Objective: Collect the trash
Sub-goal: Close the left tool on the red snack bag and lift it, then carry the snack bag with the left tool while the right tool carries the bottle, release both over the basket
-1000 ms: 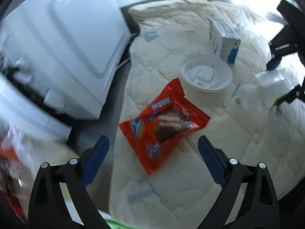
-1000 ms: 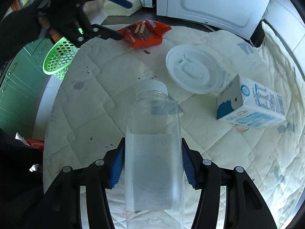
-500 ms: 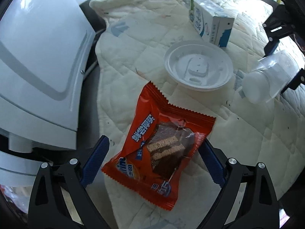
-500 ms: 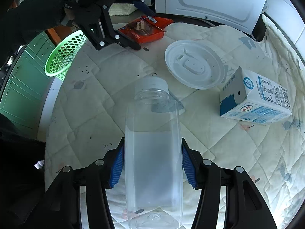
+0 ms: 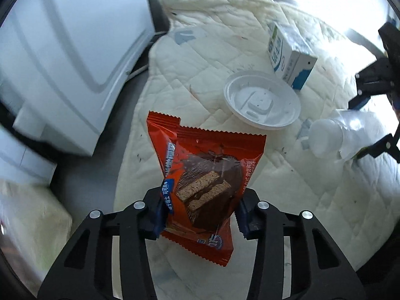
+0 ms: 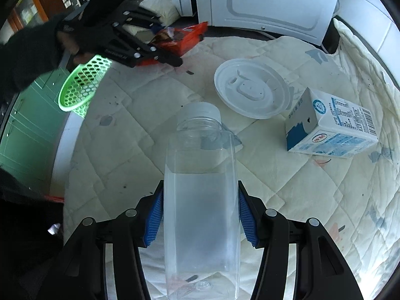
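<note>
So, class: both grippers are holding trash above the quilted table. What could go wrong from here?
1. The left gripper has just closed on the orange snack wrapper; the thin, crumpled film could slip free.
2. The right gripper holds the clear bottle by its smooth sides, so it might slide out.
3. The green basket sits at the table's edge, so a drop could miss it.
</note>
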`<state>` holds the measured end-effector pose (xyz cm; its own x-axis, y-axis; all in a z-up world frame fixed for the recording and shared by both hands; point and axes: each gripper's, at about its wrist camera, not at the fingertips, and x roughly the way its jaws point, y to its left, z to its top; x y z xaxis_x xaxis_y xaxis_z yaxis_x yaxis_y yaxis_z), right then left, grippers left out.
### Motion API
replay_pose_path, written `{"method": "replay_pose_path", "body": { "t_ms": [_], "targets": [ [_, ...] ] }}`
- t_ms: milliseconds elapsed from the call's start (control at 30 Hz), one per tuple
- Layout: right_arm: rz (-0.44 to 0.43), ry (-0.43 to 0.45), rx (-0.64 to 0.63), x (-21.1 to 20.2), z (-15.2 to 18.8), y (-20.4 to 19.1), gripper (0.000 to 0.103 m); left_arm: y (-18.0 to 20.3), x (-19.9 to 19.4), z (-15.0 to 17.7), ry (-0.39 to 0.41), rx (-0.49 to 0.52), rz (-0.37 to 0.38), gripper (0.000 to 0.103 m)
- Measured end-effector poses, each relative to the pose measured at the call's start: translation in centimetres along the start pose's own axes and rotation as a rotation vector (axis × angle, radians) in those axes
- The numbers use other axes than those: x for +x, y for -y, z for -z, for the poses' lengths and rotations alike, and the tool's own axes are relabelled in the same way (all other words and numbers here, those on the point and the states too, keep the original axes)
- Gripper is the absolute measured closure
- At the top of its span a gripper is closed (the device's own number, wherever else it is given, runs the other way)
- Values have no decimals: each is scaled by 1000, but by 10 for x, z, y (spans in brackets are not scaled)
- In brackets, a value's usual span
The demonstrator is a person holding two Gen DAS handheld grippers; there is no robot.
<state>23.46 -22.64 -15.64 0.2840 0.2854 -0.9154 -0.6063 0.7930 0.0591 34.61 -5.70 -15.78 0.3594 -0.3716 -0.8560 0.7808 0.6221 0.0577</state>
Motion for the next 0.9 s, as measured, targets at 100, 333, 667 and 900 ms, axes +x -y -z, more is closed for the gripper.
{"method": "replay_pose_path", "body": {
  "t_ms": [100, 333, 667, 900],
  "targets": [
    [-22, 24, 22, -7, 0, -4, 51, 3, -20, 16, 31, -80, 0, 64],
    [-60, 61, 29, -16, -9, -23, 51, 1, -69, 54, 107, -236, -51, 68],
    [-130, 117, -31, -22, -59, -71, 51, -23, -147, 143, 176, -508, -210, 68],
    [-212, 130, -62, -1, -111, -119, 51, -63, -168, 227, 106, -716, -315, 66]
  ]
}}
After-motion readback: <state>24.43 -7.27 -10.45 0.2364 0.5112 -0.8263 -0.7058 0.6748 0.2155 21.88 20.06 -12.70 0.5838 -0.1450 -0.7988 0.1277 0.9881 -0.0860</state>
